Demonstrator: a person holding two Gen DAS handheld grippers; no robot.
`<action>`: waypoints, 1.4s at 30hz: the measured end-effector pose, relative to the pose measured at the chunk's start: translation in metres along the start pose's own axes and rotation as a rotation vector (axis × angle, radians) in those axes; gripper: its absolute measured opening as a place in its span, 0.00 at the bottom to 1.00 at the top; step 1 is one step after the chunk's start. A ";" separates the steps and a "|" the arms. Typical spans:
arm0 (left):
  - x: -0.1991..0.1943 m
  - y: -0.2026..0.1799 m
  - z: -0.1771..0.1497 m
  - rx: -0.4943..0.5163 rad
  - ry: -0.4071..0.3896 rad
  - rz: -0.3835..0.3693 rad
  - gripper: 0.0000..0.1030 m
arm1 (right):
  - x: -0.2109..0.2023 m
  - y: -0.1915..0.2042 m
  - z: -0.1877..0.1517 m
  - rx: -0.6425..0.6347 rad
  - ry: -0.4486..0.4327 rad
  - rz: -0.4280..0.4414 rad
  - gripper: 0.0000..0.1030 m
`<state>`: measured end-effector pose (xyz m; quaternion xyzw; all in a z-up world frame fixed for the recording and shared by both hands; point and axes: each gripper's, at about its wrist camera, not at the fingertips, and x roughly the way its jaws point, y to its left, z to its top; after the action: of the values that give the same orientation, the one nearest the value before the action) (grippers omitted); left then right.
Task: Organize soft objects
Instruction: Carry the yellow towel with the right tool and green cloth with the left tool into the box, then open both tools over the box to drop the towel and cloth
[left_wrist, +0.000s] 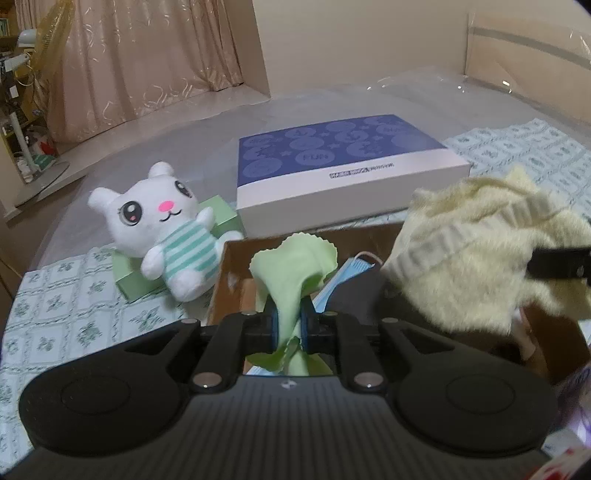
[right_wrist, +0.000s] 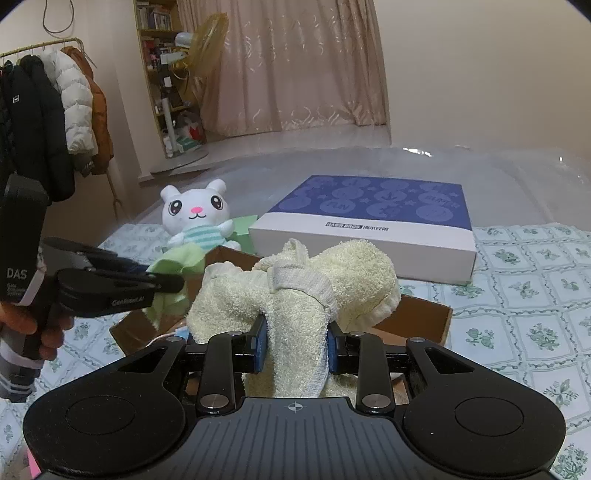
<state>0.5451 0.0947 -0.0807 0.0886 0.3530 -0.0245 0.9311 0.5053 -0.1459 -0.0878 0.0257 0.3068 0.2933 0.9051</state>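
While the left gripper (left_wrist: 289, 325) pinches a light green cloth (left_wrist: 295, 266) between nearly closed pads, the right gripper (right_wrist: 295, 345) clamps a cream towel (right_wrist: 295, 291). Both hang over the open cardboard box (right_wrist: 424, 314), which holds a blue face mask (left_wrist: 345, 277). Only the right view shows the hand (right_wrist: 33, 328) holding the left gripper. A plush rabbit (left_wrist: 162, 221) sits far left.

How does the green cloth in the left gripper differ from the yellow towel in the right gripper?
The green cloth is thin, smooth and pale green with a scalloped edge; the yellow towel is thick, fluffy terry in cream-yellow with a white ribbed band. The cloth is a small bunch, while the towel is a much bulkier bundle. Shared: each is pinched between a gripper's blue pads, the cloth in the left gripper, the towel in the right gripper, both over the open cardboard box.
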 end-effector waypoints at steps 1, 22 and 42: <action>0.002 0.000 0.001 -0.003 -0.004 -0.003 0.23 | 0.002 0.000 0.000 0.000 0.003 0.001 0.30; -0.021 0.033 -0.050 -0.065 0.033 -0.031 0.40 | -0.002 -0.027 0.002 0.001 -0.002 0.017 0.55; -0.075 0.067 -0.098 -0.179 0.063 0.007 0.40 | 0.034 -0.022 -0.035 -0.027 0.248 -0.030 0.06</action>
<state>0.4319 0.1772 -0.0927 0.0068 0.3826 0.0133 0.9238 0.5183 -0.1505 -0.1398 -0.0274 0.4129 0.2850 0.8646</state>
